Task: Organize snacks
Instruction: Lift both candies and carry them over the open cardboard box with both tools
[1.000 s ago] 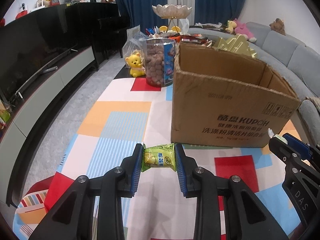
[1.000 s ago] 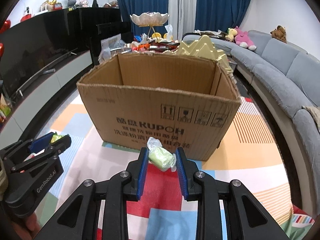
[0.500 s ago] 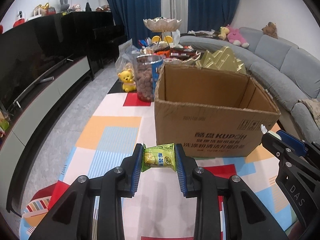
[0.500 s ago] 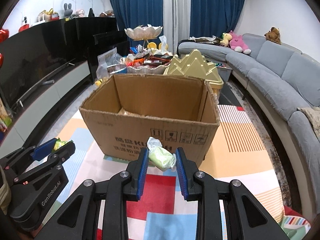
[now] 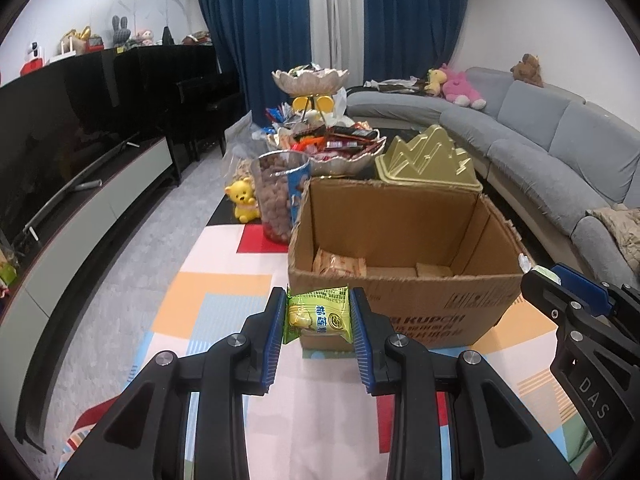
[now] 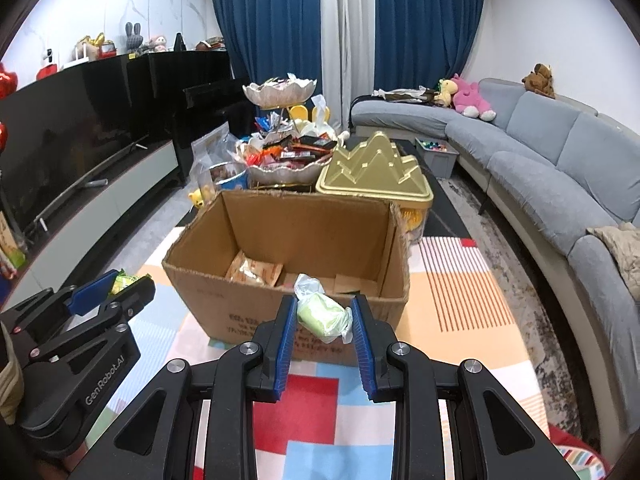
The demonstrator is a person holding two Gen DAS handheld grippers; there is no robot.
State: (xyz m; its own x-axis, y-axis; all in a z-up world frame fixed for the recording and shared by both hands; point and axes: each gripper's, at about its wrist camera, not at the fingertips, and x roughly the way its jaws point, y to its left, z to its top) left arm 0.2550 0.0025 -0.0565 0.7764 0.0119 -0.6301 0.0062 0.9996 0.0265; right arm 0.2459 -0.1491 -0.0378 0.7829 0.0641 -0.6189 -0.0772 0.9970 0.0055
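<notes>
My left gripper [image 5: 318, 316] is shut on a green snack packet [image 5: 319, 314], held in the air just in front of the near left corner of an open cardboard box [image 5: 440, 308]. My right gripper [image 6: 323, 318] is shut on a pale green wrapped sweet [image 6: 322, 315], held just before the box's near wall [image 6: 256, 312]. Orange-and-white snack packets [image 6: 254, 270] lie on the box floor. Each gripper shows at the edge of the other's view: the right one [image 5: 538, 272] and the left one [image 6: 132, 280].
The box stands on a colourful patterned cloth [image 5: 224, 292]. Behind it are a jar of brown snacks [image 5: 278, 196], a yellow bear toy [image 5: 242, 200], a tiered bowl stand piled with snacks [image 5: 324, 144] and a gold mountain-shaped box [image 6: 374, 172]. A grey sofa [image 6: 560, 184] runs along the right, a TV cabinet [image 5: 92, 200] along the left.
Both grippers have risen, still holding their snacks. The box now shows from above, with its inside and the packets in it visible.
</notes>
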